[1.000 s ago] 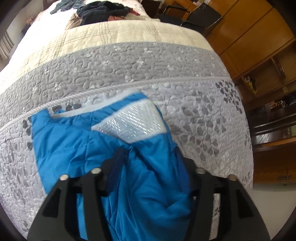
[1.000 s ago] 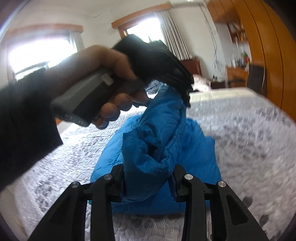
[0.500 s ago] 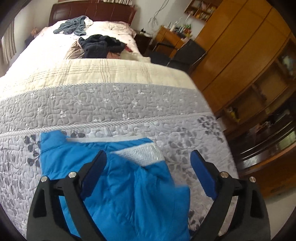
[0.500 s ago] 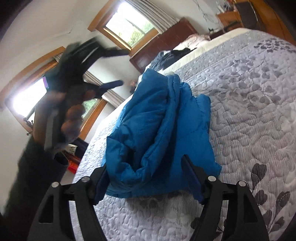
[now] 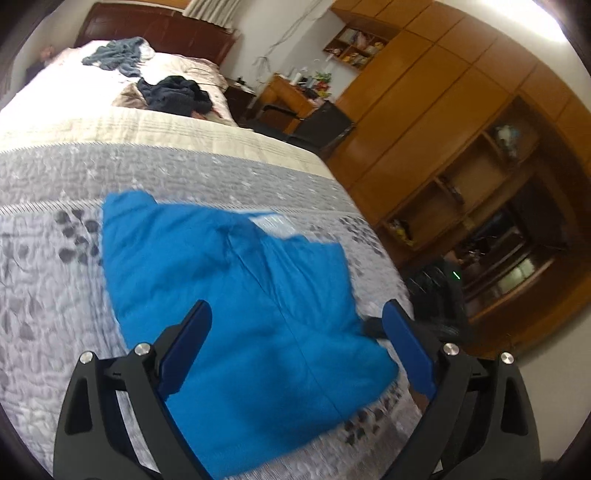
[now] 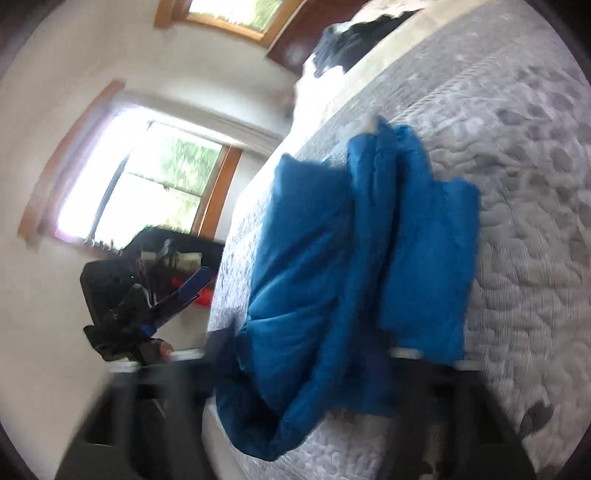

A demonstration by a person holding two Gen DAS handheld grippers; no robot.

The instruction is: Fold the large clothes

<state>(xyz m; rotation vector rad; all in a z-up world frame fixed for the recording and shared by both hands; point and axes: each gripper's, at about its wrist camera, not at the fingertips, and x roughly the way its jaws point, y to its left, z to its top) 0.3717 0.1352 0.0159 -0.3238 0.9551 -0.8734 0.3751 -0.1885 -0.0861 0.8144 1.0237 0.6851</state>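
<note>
bed [image 5: 55, 236] fills most of the left wrist view: grey quilted cover with leaf print, a cream band across it further up, white bedding beyond that to a dark wooden headboard [image 5: 155, 27]. wooden wardrobe wall with open shelves [image 5: 461, 122] runs along the right side of the room. in the right wrist view two wood-framed windows [image 6: 147, 184] sit on the white wall past the bed edge.

blue padded jacket [image 5: 236, 306] lies on the grey part of the cover, near the edge of the bed, folded over on itself into a bulky bundle. a small patch of silvery lining [image 5: 275, 225] shows at its far edge. right wrist view: jacket [image 6: 351, 266] is heaped in thick lengthwise folds, its near end hanging slightly over the mattress edge.

dark clothes pile [image 5: 175, 96] and a grey-blue garment [image 5: 114, 55] lie well apart from the jacket, up by the headboard.

left gripper [image 5: 295, 343]: jaws spread wide, blue pads either side of the jacket, nothing held, clear of the fabric.

right gripper [image 6: 310, 354]: heavy motion blur. fingers look spread either side of the jacket's near end, but how far open, or whether touching cloth, cannot tell.
</note>
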